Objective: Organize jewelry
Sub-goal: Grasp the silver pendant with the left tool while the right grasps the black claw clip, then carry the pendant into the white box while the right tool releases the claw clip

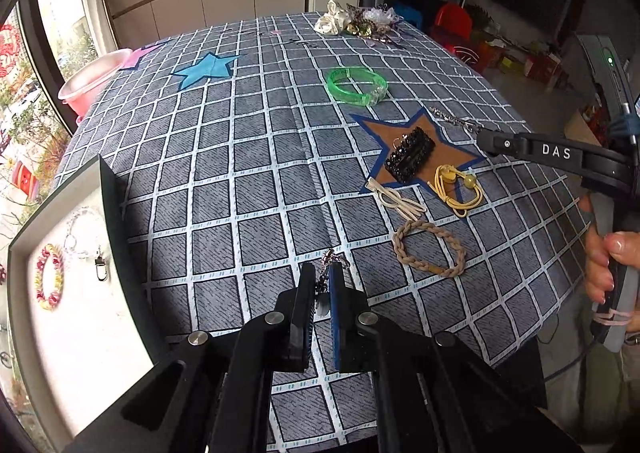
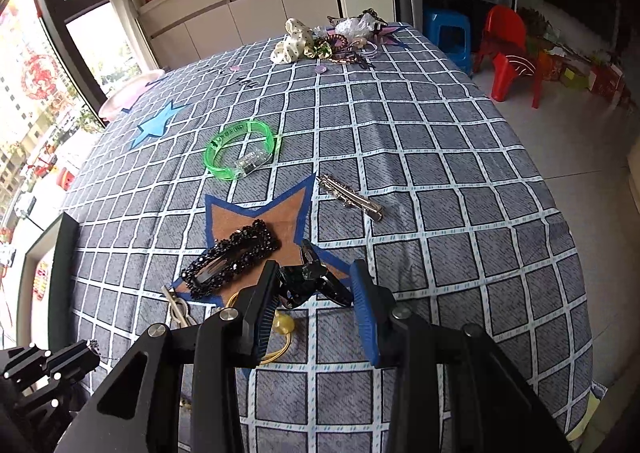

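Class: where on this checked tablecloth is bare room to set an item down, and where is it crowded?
Bare: the middle, between blue star, open tray and green plastic bangle; also right of the silver barrette. Crowded: around the brown star and far-edge accessory pile.

Daylight pours in from the windows (image 1: 48,65) on the left, blown out to white glare; the checked tablecloth (image 1: 248,173) is evenly lit with soft shadows. Both views bow strongly at the edges, with dark vignetted corners and a dim right-hand room
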Action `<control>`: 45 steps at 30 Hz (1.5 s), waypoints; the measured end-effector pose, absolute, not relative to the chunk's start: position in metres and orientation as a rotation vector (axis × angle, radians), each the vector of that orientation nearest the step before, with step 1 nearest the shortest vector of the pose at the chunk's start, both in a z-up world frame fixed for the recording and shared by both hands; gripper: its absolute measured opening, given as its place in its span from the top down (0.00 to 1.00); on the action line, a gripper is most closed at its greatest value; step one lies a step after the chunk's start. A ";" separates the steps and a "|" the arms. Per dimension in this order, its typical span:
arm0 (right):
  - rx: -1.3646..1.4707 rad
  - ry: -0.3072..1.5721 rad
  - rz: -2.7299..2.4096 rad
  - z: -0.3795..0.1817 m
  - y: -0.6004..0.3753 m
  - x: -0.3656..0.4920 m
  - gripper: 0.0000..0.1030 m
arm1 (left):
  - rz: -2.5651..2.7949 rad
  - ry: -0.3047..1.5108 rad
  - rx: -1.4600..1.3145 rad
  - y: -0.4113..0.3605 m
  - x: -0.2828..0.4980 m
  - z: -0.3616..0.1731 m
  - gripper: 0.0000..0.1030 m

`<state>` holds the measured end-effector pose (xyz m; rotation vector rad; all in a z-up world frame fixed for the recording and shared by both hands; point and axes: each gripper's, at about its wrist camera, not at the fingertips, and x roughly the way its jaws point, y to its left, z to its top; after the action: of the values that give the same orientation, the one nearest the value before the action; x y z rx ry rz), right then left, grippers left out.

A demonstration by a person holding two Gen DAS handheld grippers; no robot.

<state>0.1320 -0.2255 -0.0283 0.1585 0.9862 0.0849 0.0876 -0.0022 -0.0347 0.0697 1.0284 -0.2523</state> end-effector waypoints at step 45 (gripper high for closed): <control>-0.089 1.103 0.714 -0.028 0.112 0.101 0.62 | 0.137 1.016 -0.191 0.229 0.052 -0.055 0.86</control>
<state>0.1006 0.1125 -0.0278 -0.0894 1.1028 0.7137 0.0517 0.2287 -0.0553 -0.1909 1.0159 0.1369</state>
